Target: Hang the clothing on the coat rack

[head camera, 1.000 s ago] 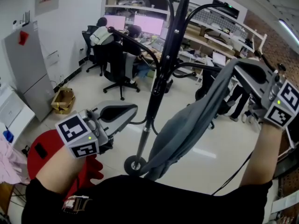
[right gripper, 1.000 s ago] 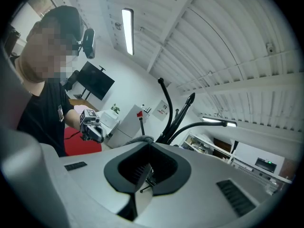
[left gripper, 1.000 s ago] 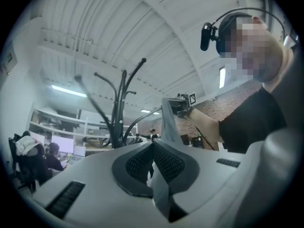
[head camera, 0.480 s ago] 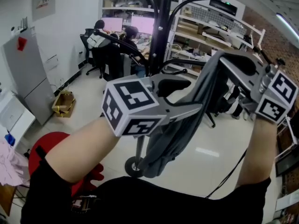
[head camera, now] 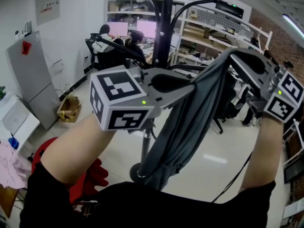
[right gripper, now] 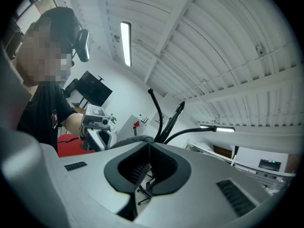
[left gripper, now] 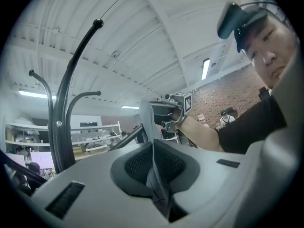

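A grey garment (head camera: pixel 190 127) hangs in front of the black coat rack (head camera: pixel 166 27), held up at two places. My left gripper (head camera: pixel 194 87) has just closed and is shut on a fold at the garment's upper left. In the left gripper view the cloth (left gripper: pixel 148 115) runs up out of the pinched left gripper (left gripper: pixel 153 144). My right gripper (head camera: pixel 229 56) is shut on the garment's top edge, higher and to the right. In the right gripper view a strip of grey garment (right gripper: pixel 128 140) shows past the closed right gripper (right gripper: pixel 148 146), with the coat rack's curved arms (right gripper: pixel 173 118) behind.
The rack's round base (head camera: pixel 137 172) stands on the pale floor. Behind are people at desks with monitors (head camera: pixel 142 27), office chairs (head camera: pixel 111 56) and shelving (head camera: pixel 213 30). A grey cabinet (head camera: pixel 31 80), a cardboard box (head camera: pixel 70 107) and a red stool (head camera: pixel 47 148) stand at the left.
My left gripper rose from low at the left up to the garment, opened around it and shut on it. The right gripper kept its hold and barely shifted.
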